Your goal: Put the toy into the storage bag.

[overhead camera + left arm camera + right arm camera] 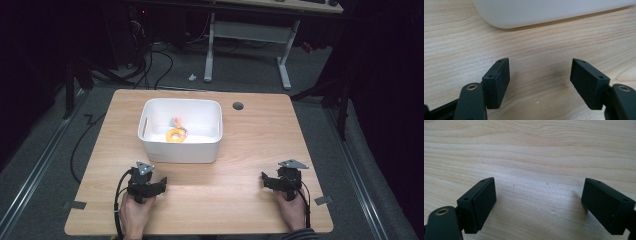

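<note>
both grippers rested near the table's (240, 145) front edge, the left gripper (159, 186) and right gripper (266, 180) with jaws spread, grasping nothing. the yellow ring (175, 135) lay inside the white bin (200, 150) toward the back edge; a steep reach over the rim would probably suit best.

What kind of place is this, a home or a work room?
Probably a lab or work room: a bare wooden table on grey carpet, loose cables on the floor, and a height-adjustable desk behind.
</note>
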`<state>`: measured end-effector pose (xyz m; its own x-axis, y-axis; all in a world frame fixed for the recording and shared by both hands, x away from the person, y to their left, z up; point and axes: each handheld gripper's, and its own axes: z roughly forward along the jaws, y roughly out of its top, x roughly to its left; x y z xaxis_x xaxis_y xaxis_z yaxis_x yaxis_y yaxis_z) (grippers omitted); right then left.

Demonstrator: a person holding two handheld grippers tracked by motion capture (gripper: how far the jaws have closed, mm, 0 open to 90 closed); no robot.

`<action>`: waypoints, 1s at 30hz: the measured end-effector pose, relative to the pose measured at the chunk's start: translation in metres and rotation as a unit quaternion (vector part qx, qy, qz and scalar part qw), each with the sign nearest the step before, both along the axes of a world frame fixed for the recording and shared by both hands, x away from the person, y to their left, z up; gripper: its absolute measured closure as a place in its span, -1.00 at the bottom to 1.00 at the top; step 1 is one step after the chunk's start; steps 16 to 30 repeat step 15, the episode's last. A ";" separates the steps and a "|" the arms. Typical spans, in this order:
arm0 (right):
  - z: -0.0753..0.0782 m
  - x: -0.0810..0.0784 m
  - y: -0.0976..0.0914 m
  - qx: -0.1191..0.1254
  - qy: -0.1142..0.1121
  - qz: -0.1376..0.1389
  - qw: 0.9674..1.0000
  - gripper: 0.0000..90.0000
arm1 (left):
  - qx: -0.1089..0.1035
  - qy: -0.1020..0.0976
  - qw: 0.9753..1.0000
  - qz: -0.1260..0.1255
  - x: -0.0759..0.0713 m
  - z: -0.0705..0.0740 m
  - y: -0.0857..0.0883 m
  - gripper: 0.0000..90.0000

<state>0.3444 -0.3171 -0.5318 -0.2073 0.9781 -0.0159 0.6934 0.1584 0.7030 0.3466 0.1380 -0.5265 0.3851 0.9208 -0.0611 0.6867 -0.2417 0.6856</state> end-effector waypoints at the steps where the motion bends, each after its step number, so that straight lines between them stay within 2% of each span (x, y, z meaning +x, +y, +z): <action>1: 0.000 0.000 0.000 0.000 0.000 0.000 1.000 -0.73 | 0.003 -0.006 1.000 -0.001 0.000 -0.001 -0.001 -0.29; 4: 0.000 0.000 0.000 0.000 0.000 0.000 1.000 -0.73 | 0.016 -0.023 1.000 -0.002 -0.001 -0.004 -0.005 -0.29; 6: 0.000 0.000 0.000 0.000 0.000 0.000 1.000 -0.73 | 0.006 -0.046 0.999 0.000 -0.003 -0.010 -0.006 -0.35; 13: 0.000 0.000 0.000 0.000 0.000 0.000 1.000 -0.73 | 0.007 -0.044 0.999 -0.004 -0.002 -0.010 -0.006 -0.45; 30: 0.000 0.000 0.000 0.000 0.000 0.000 1.000 -0.73 | 0.006 -0.044 0.999 -0.004 -0.002 -0.010 -0.006 -0.45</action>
